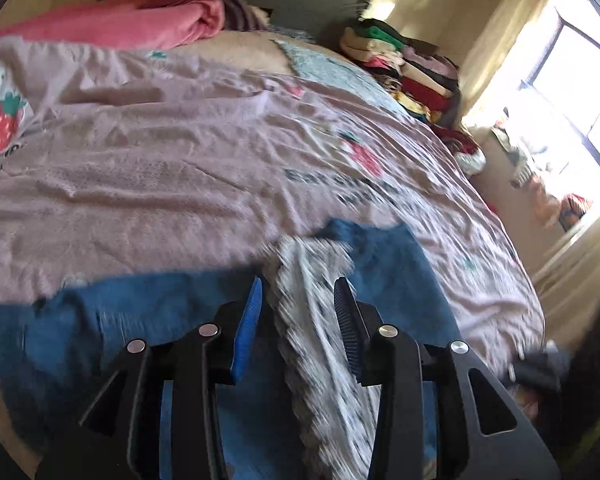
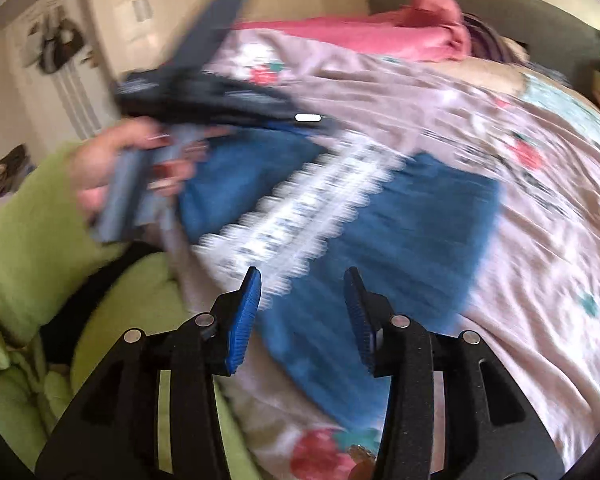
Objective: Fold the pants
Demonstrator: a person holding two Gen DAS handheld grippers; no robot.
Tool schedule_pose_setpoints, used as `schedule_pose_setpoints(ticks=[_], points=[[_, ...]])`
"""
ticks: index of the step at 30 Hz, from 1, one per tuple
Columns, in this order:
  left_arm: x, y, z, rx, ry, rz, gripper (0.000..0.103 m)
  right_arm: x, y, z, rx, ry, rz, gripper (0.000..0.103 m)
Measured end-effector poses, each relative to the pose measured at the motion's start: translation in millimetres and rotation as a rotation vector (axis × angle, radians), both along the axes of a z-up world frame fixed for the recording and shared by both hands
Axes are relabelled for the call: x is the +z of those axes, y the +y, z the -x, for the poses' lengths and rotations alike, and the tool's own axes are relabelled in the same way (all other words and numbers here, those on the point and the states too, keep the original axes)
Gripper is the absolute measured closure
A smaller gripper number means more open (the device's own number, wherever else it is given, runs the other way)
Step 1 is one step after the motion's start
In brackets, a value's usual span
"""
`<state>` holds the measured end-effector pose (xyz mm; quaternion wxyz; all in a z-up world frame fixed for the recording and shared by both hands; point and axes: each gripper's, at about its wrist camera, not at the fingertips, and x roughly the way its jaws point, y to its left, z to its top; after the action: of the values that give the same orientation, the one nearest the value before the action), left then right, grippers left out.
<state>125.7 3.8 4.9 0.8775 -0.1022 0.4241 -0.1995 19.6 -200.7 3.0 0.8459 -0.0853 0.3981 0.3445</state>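
Bed (image 1: 180,152) with a pinkish strawberry-print sheet; blue pants (image 2: 420,216) lie on it, pink blanket (image 1: 140,20) by the headboard.

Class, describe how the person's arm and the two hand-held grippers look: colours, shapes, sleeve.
Each hand-held gripper, left and right, has black angular linkage arms with silver rivets and ribbed blue finger pads. The left hand emerges from a lime-green sleeve.

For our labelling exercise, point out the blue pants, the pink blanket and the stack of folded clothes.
blue pants (image 2: 428,216): right wrist view, on the flat blue fabric.
pink blanket (image 1: 140,20): left wrist view, on its bunched middle.
stack of folded clothes (image 1: 416,76): left wrist view, mid-stack.
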Motion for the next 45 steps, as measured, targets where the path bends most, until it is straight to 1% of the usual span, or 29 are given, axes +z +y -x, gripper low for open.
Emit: schedule_pose_setpoints(ticks=[1,3,5,8,10,11,12,14,18,21,23,25,28,29,30,31,34,38,41,43,45], points=[[0,-4,8,-0.015,0.001,-0.009,0.067,-3,-5,-5,-0.016,0.008,0.002,0.067],[-2,-15,24,-0.05,0.004,-0.031,0.067,-9,-8,-2,-0.024,0.021,-0.001,0.066],[-3,-27,37,-0.092,0.003,-0.045,0.067,-16,-4,-1,-0.021,0.027,0.028,0.064],[-13,-46,56,-0.153,0.022,-0.115,0.067,-30,0,-7,-0.038,0.044,0.11,0.064],[-24,-54,61,-0.174,0.054,-0.161,0.066,-40,-7,-9,-0.067,0.069,0.123,0.064],[-28,-55,62,-0.178,0.068,-0.168,0.063,-43,-12,-7,-0.08,0.078,0.118,0.064],[-32,-56,62,-0.179,0.077,-0.169,0.062,-46,-17,-7,-0.092,0.089,0.107,0.065],[-36,-56,63,-0.18,0.08,-0.17,0.062,-49,-24,-6,-0.12,0.107,0.104,0.066],[-40,-53,61,-0.176,0.093,-0.154,0.061,-56,-27,-7,-0.124,0.111,0.093,0.066],[-38,-54,63,-0.175,0.093,-0.15,0.06,-53,-30,-9,-0.138,0.139,0.052,0.065],[-34,-53,64,-0.171,0.093,-0.127,0.055,-47,-33,-10,-0.144,0.154,0.027,0.064],[-31,-52,67,-0.164,0.086,-0.116,0.054,-34,-36,-9,-0.154,0.127,0.016,0.063],[-24,-51,71,-0.156,0.068,-0.117,0.052,-18,-41,-15,-0.189,0.085,-0.005,0.058],[-21,-50,73,-0.153,0.061,-0.12,0.05,-12,-43,-19,-0.202,0.072,-0.019,0.055],[-18,-50,74,-0.15,0.051,-0.129,0.049,-8,-44,-23,-0.212,0.059,-0.027,0.047],[-15,-50,76,-0.148,0.044,-0.136,0.047,-4,-44,-28,-0.222,0.043,-0.027,0.044],[-10,-51,80,-0.153,0.028,-0.144,0.047,8,-31,-48,-0.219,-0.008,-0.006,0.044],[-13,-59,84,-0.171,0.037,-0.166,0.046,14,-9,-74,-0.198,-0.037,0.033,0.043],[-24,-67,84,-0.19,0.072,-0.209,0.047,10,7,-98,-0.19,-0.021,0.064,0.042],[-31,-70,82,-0.194,0.087,-0.237,0.046,2,14,-114,-0.189,0.021,0.075,0.042],[-36,-70,82,-0.193,0.093,-0.244,0.045,-8,18,-127,-0.201,0.031,0.103,0.042]])
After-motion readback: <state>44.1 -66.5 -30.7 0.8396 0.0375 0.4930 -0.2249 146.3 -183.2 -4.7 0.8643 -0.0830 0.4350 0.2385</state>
